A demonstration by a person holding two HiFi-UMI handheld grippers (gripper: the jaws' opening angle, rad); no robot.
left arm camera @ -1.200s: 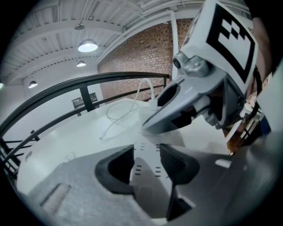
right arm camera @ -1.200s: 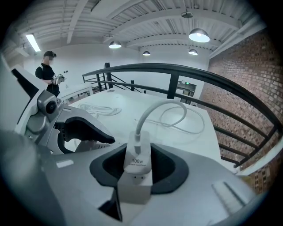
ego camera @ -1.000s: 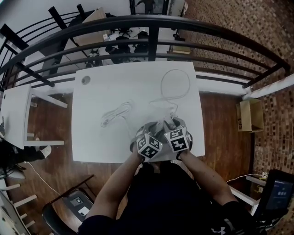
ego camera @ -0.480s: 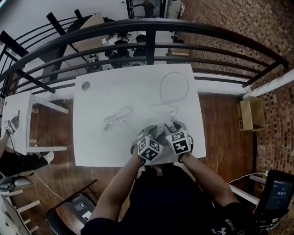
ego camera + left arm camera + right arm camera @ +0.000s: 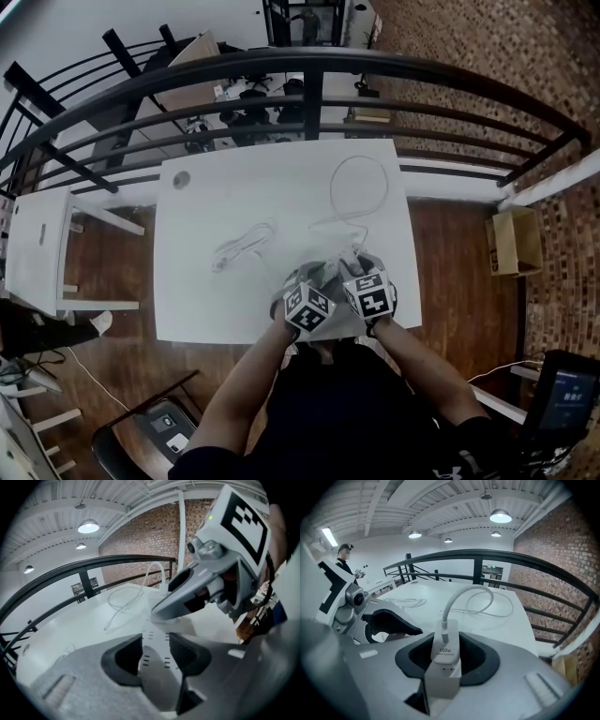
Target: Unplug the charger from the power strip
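Observation:
A white charger (image 5: 444, 660) marked 100w sits between the pads of my right gripper (image 5: 446, 656), which is shut on it. Its white cable (image 5: 461, 597) rises from the top and loops across the table (image 5: 361, 187). My left gripper (image 5: 157, 656) is shut on the white power strip (image 5: 157, 672), whose socket slots show between the pads. The right gripper's finger (image 5: 187, 597) hangs just beyond, over the strip's far end. In the head view both grippers (image 5: 314, 277) (image 5: 347, 262) sit side by side near the table's front edge. The charger's prongs are hidden.
The white table (image 5: 234, 187) also carries a second loose white cable (image 5: 242, 244) at the left. A black railing (image 5: 309, 70) runs behind the table, and a cardboard box (image 5: 514, 242) stands on the wood floor at the right. A person (image 5: 344, 557) stands far off.
Both grippers keep their places and their grips. Only the head view shifts slightly.

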